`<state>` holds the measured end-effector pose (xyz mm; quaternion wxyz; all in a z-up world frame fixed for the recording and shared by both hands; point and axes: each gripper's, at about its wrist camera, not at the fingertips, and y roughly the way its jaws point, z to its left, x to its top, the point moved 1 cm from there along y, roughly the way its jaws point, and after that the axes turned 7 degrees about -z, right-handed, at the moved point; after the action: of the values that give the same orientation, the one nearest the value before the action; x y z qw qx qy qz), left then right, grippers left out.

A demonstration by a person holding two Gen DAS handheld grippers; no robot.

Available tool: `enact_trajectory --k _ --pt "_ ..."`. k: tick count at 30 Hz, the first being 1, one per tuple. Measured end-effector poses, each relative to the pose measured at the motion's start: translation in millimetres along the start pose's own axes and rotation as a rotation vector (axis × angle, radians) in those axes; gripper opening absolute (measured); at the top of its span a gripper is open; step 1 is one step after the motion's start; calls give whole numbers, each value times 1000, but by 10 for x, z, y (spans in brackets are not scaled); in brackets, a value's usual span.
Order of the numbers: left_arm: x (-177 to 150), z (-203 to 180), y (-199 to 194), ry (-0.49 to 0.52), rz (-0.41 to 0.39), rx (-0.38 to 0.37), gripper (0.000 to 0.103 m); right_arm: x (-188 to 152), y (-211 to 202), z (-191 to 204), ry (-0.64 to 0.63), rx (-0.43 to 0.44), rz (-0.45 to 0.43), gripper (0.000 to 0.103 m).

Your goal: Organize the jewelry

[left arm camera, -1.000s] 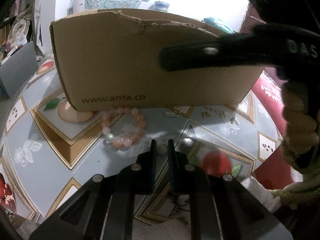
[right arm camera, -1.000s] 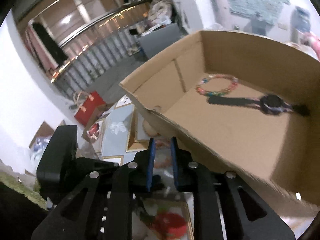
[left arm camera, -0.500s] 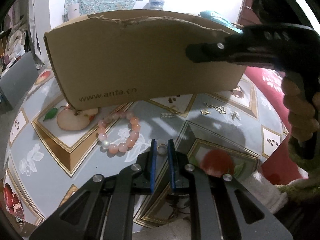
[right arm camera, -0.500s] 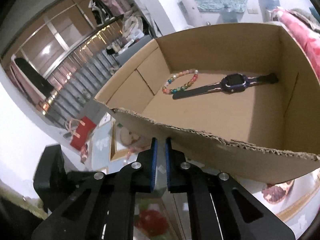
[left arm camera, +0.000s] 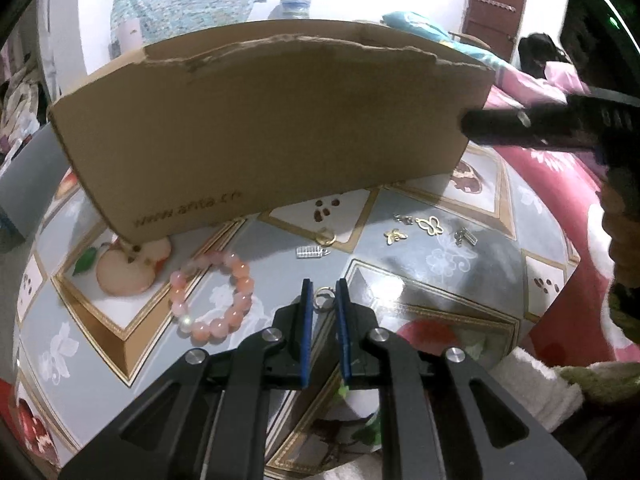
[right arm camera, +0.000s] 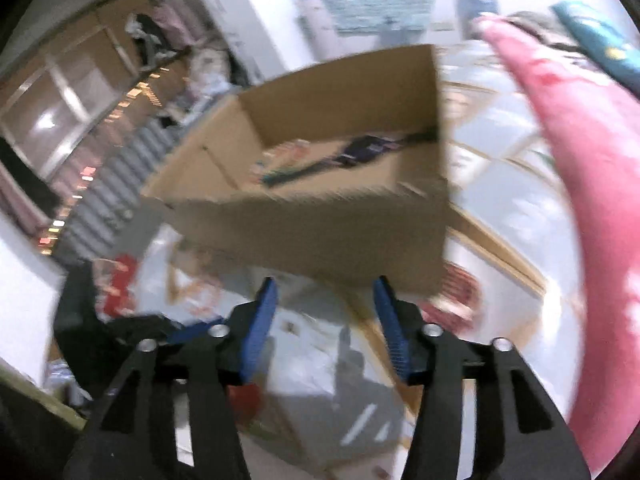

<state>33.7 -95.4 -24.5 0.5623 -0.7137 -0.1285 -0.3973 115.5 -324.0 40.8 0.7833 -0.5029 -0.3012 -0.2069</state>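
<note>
- Left gripper (left arm camera: 324, 286) sits at lower centre of its view, jaws nearly together and pinching a small ring (left arm camera: 325, 299) right at the tips
- Right gripper (right arm camera: 324, 284) is opening as we look, blue pads spreading, and nothing sits between them
- The cardboard box (left arm camera: 260, 128) fills the upper half of the left view, straight ahead of and above the held ring, with its long side running left to right across the frame
- Here's the crux: the near wall faces the left gripper and the open top is beyond it, so my read is the ring has to go up and over that torn edge
- The right gripper's dark finger pokes in from the right edge of the left view, by the box's right corner, so it's nearer the box; whether it touches, I can't tell
- In the box, in the blurred right view: one dark watch (right arm camera: 360, 150) and one multi-coloured bead string (right arm camera: 288, 152)
- On the patterned table (left arm camera: 400, 280), the count: one pink bead bracelet (left arm camera: 212, 292) at lower left of the box, one gold ring (left arm camera: 326, 236) and one silver comb-like piece (left arm camera: 312, 252) at centre
- To the right, four small charms in a loose row, a gold butterfly (left arm camera: 430, 226) among them
</note>
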Motion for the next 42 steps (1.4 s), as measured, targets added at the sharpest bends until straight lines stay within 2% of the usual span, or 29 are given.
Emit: enact_trajectory --k 2,3,8,10,15,18,20,27,29,33,37,42 --pt "7 -9 -1 9 9 3 11 -94 -31 -41 -15 -66 12 63" --pt "16 -13 6 9 14 0 12 -170 -34 -52 -27 -107 27 64" --pt "23 -10 -19 5 34 16 38 -423 -3 -32 -75 -182 90 75" --pt "6 -22 -30 8 41 23 42 -510 11 -1 -96 -186 117 80" --pt "-36 -26 -85 24 55 42 48 -664 117 96 -202 -269 158 83" --pt "-35 -58 -68 38 67 52 53 -687 154 62 -216 -295 164 91" --pt "-24 -76 -48 49 78 68 56 -706 162 27 -201 -286 163 94" --pt "15 -42 12 40 112 101 70 -664 195 3 -193 -276 172 95" --pt "33 -36 44 37 125 111 77 -642 210 -10 -197 -271 170 95" --pt "51 -41 93 17 145 117 85 -612 242 -47 -206 -265 171 95" --pt "62 -86 148 19 166 118 97 -623 239 -58 -215 -259 165 95" --pt "99 -156 188 34 179 110 98 -647 222 -46 -234 -243 166 95"
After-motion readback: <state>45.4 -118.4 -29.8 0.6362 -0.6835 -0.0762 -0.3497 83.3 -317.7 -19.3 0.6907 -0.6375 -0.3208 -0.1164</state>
